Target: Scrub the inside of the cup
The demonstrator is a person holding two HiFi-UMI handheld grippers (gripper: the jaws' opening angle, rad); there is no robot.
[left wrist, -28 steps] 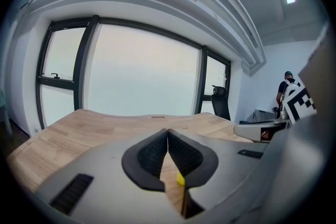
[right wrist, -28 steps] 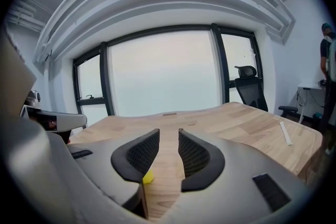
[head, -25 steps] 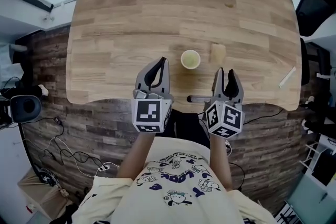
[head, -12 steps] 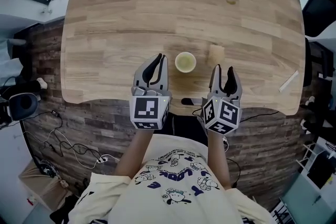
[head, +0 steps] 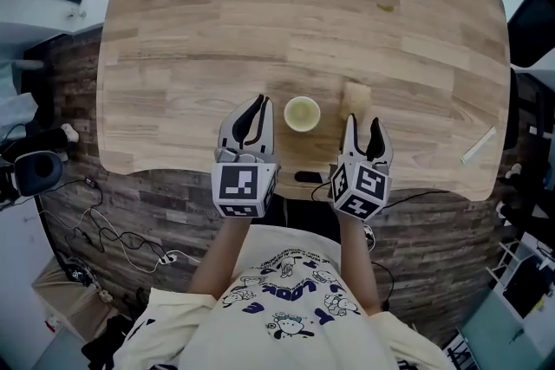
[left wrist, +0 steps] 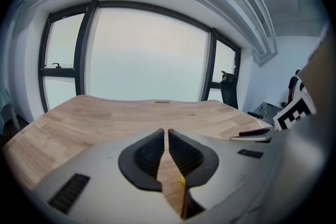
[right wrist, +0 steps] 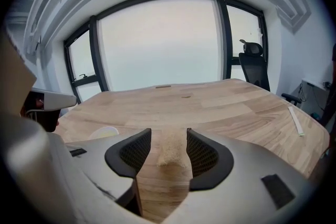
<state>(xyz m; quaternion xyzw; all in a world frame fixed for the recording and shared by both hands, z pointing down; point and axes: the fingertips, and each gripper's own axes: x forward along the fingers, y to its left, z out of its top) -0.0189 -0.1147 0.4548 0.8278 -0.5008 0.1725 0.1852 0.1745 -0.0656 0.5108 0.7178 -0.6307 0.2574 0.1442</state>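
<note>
Cup (head: pixel 302 113), small, probably light and easily tipped, stands on the table's near side, just beyond the grippers; grip its wall. Left gripper (head: pixel 258 105) is clenched and empty. Right gripper (head: pixel 363 123) has just been opening its jaws, with the soft sponge (head: pixel 357 94) just beyond them, untouched.

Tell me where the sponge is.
Head view: the sponge lies on the table right of the cup, just ahead of the right gripper, whose jaws have just been opening; its own view frames the sponge between them, untouched.
</note>
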